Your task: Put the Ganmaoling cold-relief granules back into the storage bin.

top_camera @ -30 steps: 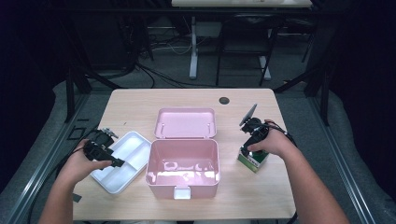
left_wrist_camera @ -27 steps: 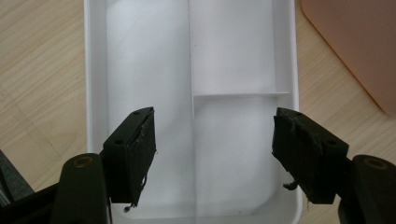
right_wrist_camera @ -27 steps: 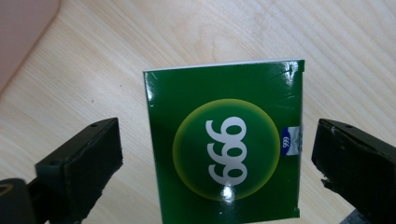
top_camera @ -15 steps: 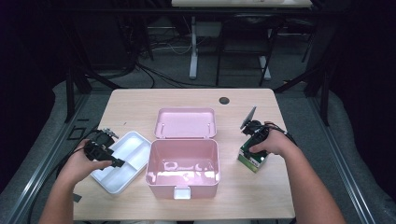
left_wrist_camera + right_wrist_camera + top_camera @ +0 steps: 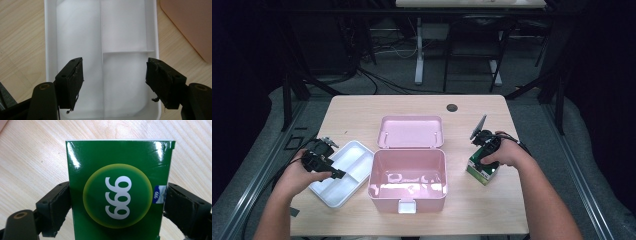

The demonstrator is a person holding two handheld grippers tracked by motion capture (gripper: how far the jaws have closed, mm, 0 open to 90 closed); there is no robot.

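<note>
High view first. On the tabletop (image 5: 362,107): one pink box (image 5: 407,179) near the front edge at the middle, lid (image 5: 411,132) flipped open and lying back flat toward the far edge. One white tray (image 5: 343,172) just left of it, toward the front left corner, set at an angle. One green carton (image 5: 481,170) toward the right edge, standing on the wood. One small dark round spot (image 5: 452,107) near the far edge. Two forearms in from the bottom, one gripper each. Left gripper (image 5: 337,174) over the tray's left part, hand wrapped around the body, pointing in toward the box. Right gripper (image 5: 482,159) down on top of the carton, wrist bent inward, grey plate sticking up behind it.

Left gripper view: looking straight down into the tray (image 5: 51,50), three compartments counted, one long and two short. Jaws spread wide, nothing between them, hanging over the tray.

Right gripper view: carton (image 5: 120,190) dead centre, "999" in white on a yellow-ringed circle, upside down from here. Jaws pressed against both sides of it, so clamped on. Bare wood all around it.
</note>
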